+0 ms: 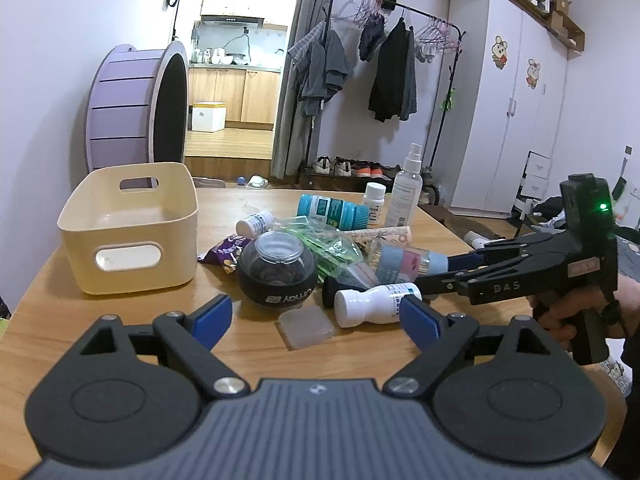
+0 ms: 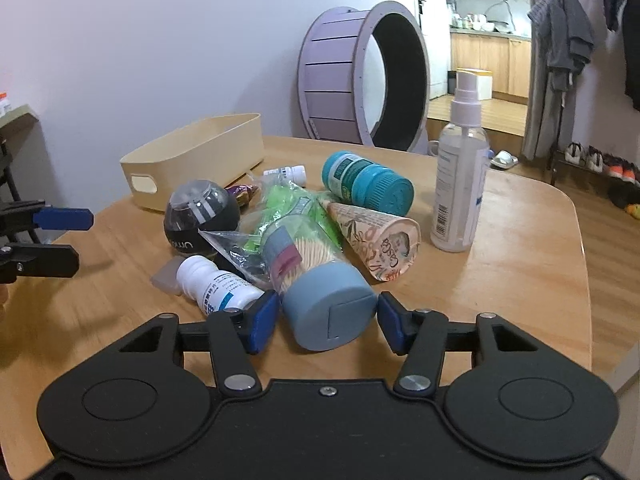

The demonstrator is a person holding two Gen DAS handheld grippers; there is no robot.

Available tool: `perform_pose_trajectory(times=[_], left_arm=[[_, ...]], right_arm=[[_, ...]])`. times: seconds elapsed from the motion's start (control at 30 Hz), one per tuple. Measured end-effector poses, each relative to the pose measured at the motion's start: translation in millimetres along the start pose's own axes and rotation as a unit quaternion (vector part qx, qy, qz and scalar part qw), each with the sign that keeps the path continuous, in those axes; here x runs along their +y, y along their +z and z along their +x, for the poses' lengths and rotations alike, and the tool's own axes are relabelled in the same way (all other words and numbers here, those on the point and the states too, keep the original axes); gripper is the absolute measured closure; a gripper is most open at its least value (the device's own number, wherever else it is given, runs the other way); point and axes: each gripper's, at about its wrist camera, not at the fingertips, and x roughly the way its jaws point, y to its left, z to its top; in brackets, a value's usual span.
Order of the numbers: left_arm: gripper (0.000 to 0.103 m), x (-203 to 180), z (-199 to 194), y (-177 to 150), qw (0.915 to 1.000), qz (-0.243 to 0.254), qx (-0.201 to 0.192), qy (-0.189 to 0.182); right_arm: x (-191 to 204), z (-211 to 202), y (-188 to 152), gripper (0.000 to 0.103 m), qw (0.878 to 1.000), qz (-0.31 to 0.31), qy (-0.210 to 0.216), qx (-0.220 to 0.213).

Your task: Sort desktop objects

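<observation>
On the wooden table (image 2: 520, 240) a heap of small things lies at mid-frame in both views; the cream plastic bin (image 1: 128, 224) stands at the left of the left wrist view, apart from the heap, nothing visible inside it; the left gripper (image 1: 316, 316) hovers low in frame with its blue-padded jaws wide apart, a white pill bottle (image 1: 376, 304) lying on its side just beyond its right finger, a frosted small case (image 1: 306, 326) between the tips; the right gripper (image 2: 328, 320) has its jaws apart on either side of the blue cap of a toothpick jar (image 2: 316, 292), pads close to the cap, contact not clear; a clear spray bottle (image 2: 460, 176) stands upright at right of the right wrist view; a teal bottle (image 2: 368, 182) lies on its side behind a paper cone (image 2: 376, 236); a black gyro ball (image 2: 200, 216) sits at left of the heap.
</observation>
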Motion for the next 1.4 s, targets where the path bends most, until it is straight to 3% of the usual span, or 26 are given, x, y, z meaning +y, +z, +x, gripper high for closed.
perform_pose_trajectory(times=[0.23,0.47,0.63,0.77,0.93,1.4], left_arm=[[0.012,-1,2,-1,1.0,0.002,0.002,0.002],[0.012,-4,3,-3,0.9999,0.009,0.005,0.003],[0.012,-9,5,-4,0.9998,0.017,0.006,-0.008],[0.011,-16,6,-4,0.9994,0.028,0.004,-0.022],[0.011,-25,6,-5,0.998,0.042,-0.004,-0.047],[0.011,-66,43,3,0.9931,0.076,-0.02,-0.087]], right_arm=[[11,-32,10,0.052,0.998,-0.01,0.004,-0.054],[23,-33,12,0.052,0.998,-0.029,0.015,-0.051],[30,-40,6,0.052,0.998,-0.02,0.045,-0.041],[34,-55,4,0.039,0.997,-0.018,0.036,-0.064],[23,-75,3,0.03,0.996,0.001,0.025,-0.089],[-12,-100,-8,0.02,0.99,0.056,0.008,-0.126]])
